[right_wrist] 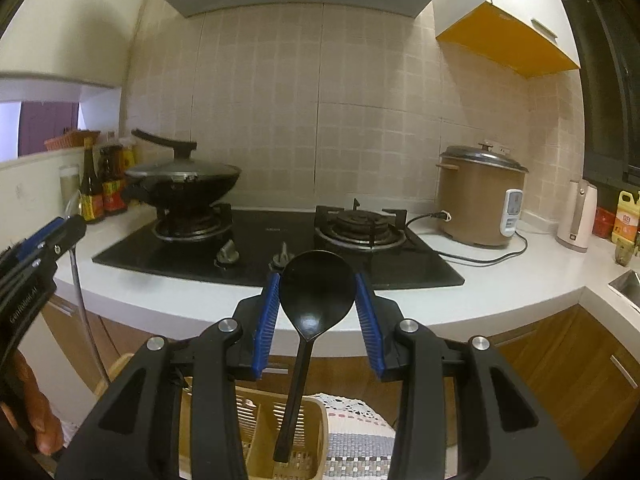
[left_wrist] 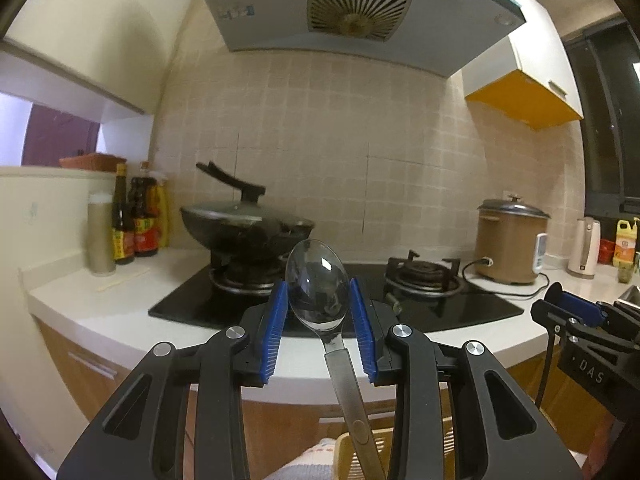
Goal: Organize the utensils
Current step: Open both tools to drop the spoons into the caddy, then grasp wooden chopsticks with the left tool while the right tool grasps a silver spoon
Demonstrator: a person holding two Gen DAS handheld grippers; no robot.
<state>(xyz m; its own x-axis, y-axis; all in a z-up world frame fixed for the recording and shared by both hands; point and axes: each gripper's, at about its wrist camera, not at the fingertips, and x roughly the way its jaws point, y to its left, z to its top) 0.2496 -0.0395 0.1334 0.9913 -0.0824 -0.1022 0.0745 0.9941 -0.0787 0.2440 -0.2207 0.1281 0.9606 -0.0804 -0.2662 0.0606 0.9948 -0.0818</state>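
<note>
The left gripper [left_wrist: 319, 322] clamps a steel spoon [left_wrist: 318, 280] by its bowl, handle hanging toward the basket [left_wrist: 349, 456]; the right gripper [right_wrist: 318, 318] likewise pinches a black spoon [right_wrist: 316, 290] (handle end down inside the basket [right_wrist: 280, 432]), above the countertop [right_wrist: 500, 280]

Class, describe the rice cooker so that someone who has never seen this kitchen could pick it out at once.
Start at the black gas hob set into the white counter, then look right past the empty burner. The rice cooker stands there near the tiled wall, with a black cord trailing along the counter. Unlike the white kettle further right, it is a squat brown drum with a metal lid.
</note>
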